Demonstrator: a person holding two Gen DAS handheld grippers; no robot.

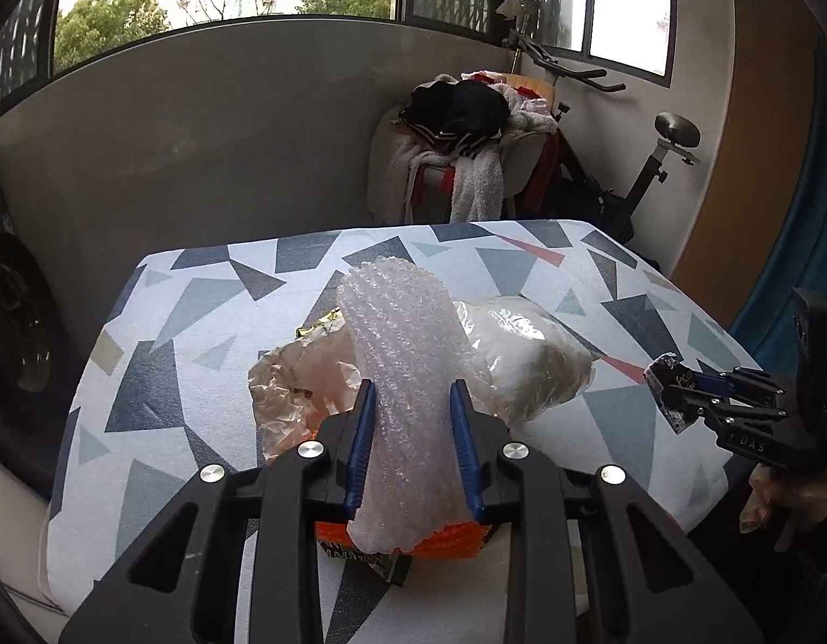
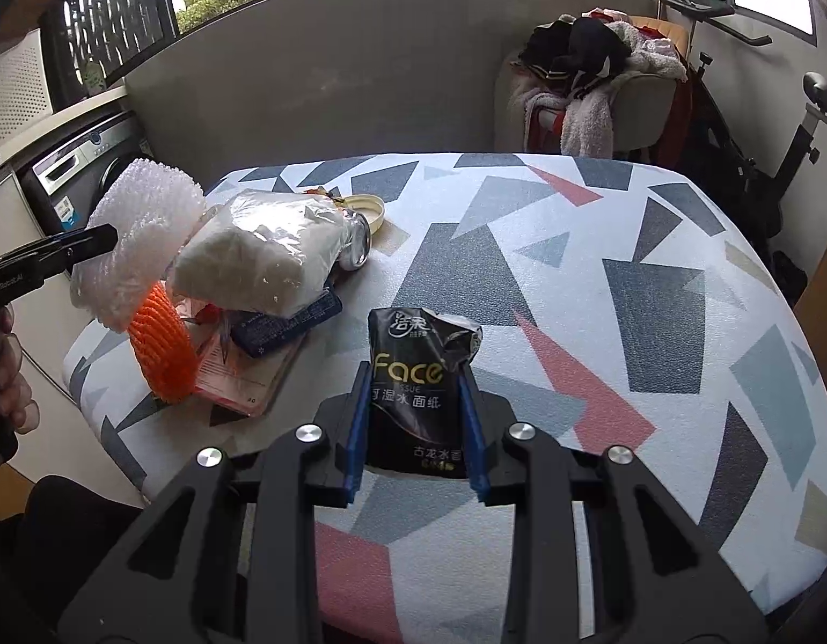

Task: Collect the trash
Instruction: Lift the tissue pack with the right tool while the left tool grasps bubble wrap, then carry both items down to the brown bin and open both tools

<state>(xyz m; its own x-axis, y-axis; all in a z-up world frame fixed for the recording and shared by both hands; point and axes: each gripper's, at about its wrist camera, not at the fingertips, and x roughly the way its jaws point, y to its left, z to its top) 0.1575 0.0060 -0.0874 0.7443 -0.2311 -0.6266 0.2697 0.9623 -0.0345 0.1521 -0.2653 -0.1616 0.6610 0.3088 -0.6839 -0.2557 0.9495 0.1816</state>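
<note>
Both claws were loaded, nothing binned yet. Left gripper (image 1: 410,402) was clamped on a white foam net sleeve (image 1: 408,375), lifted clear above the trash pile. Right gripper (image 2: 416,408) was closed on a black empty tissue packet (image 2: 418,397), held above the patterned table (image 2: 654,295), well apart from the pile. No bin or bag showed in either view, so drop-off couldn't be judged. Still left on the table: orange foam net (image 2: 163,346), clear plastic bag of white stuff (image 2: 263,263), dark blue packet (image 2: 290,322), pink paper (image 2: 241,375), a can (image 2: 357,247) and a lid (image 2: 370,212). My guess: early, two of roughly eight picked.
</note>
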